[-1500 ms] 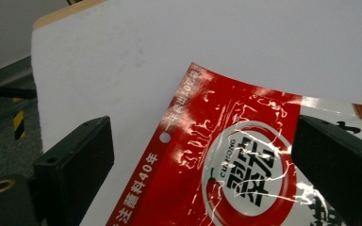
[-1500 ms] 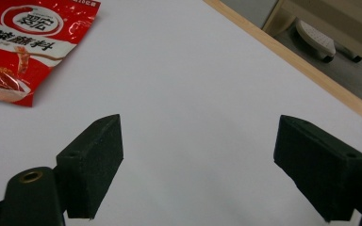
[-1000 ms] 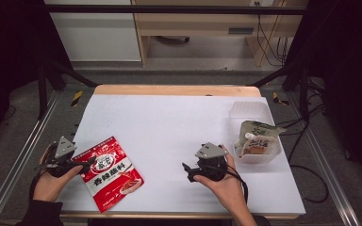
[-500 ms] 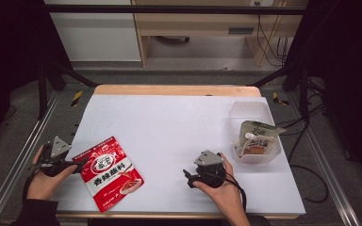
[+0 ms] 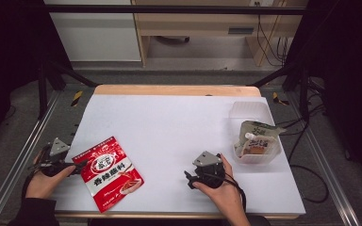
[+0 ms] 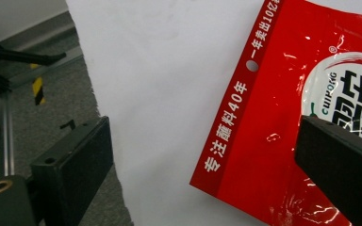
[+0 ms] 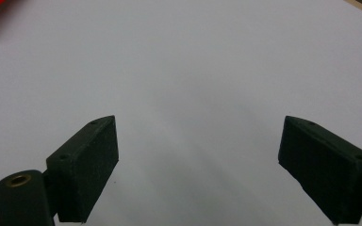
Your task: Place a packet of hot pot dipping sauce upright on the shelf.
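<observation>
In the high view, the left gripper (image 5: 70, 168) sits at the left edge of the white table (image 5: 169, 122), held in the person's left hand (image 5: 45, 181). Just ahead of its jaws, toward the table's middle, lies a red seasoning pouch (image 5: 109, 172), flat on the table with its label facing up; the tip of the gripper reaches the pouch's near edge, though whether they touch cannot be told from here. The right gripper (image 5: 188, 178) rests low over the table in the person's right hand (image 5: 224, 190), well apart from the pouch, with bare table in front of its jaws. Behind and beyond that gripper, toward the table's far right, stands a clear plastic container (image 5: 254, 115) holding a pale spouted pouch (image 5: 255, 139) that leans tilted inside it.

In the left gripper view, the jaws of the left gripper (image 6: 202, 176) stand wide apart. The red seasoning pouch (image 6: 283, 122) lies between them and toward the right-hand jaw, which overlaps its printed label; the left-hand jaw hangs past the table edge, over grey floor (image 6: 33, 122).

In the right gripper view, the right gripper (image 7: 198, 155) is spread wide, holding nothing, with plain white table (image 7: 184, 61) between and ahead of its jaws. A sliver of red shows at the far upper left corner.
</observation>
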`<action>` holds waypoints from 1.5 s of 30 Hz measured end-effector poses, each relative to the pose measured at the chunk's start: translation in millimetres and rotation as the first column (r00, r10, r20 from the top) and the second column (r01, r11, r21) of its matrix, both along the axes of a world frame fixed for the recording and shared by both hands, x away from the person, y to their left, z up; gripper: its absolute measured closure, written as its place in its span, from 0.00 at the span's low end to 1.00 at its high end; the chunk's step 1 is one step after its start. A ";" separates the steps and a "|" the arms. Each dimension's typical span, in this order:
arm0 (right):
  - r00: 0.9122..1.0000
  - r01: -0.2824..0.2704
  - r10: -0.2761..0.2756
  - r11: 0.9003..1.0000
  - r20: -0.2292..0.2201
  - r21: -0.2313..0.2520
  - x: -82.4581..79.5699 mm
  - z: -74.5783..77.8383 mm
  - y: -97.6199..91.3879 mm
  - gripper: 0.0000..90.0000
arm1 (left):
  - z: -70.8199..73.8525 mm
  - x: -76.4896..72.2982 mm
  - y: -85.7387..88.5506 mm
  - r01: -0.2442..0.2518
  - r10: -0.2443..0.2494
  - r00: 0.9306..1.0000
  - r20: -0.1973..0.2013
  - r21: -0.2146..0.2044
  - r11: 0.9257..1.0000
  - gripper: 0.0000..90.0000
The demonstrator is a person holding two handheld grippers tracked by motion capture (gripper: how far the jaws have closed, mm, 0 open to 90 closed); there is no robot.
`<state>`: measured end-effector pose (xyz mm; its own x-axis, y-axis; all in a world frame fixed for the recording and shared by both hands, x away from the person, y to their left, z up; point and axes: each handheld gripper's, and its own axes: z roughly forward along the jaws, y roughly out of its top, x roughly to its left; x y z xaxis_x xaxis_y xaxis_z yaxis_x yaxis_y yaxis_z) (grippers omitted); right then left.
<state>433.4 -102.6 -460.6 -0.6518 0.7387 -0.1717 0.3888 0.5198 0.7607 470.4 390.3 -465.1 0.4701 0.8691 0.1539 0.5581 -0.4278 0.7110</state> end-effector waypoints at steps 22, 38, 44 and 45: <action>1.000 -0.015 0.015 1.000 -0.009 -0.011 -0.4 -0.8 1.2 0.14 | -5.2 -1.0 -3.0 0.035 -0.038 0.998 -0.047 -0.062 0.997 0.09; 1.000 -0.016 0.016 1.000 -0.012 -0.013 0.0 -1.3 1.3 0.14 | -2.5 -5.0 -8.4 0.084 -0.094 0.993 -0.075 -0.125 0.989 0.16; 1.000 -0.015 0.015 1.000 -0.008 -0.010 -0.3 -0.5 0.3 0.14 | 2.9 -8.1 -10.9 0.099 -0.109 0.992 -0.069 -0.134 0.986 0.17; 1.000 -0.015 0.015 1.000 -0.008 -0.009 -0.3 -0.5 0.1 0.14 | 3.7 -8.8 -11.8 0.100 -0.110 0.992 -0.065 -0.143 0.985 0.17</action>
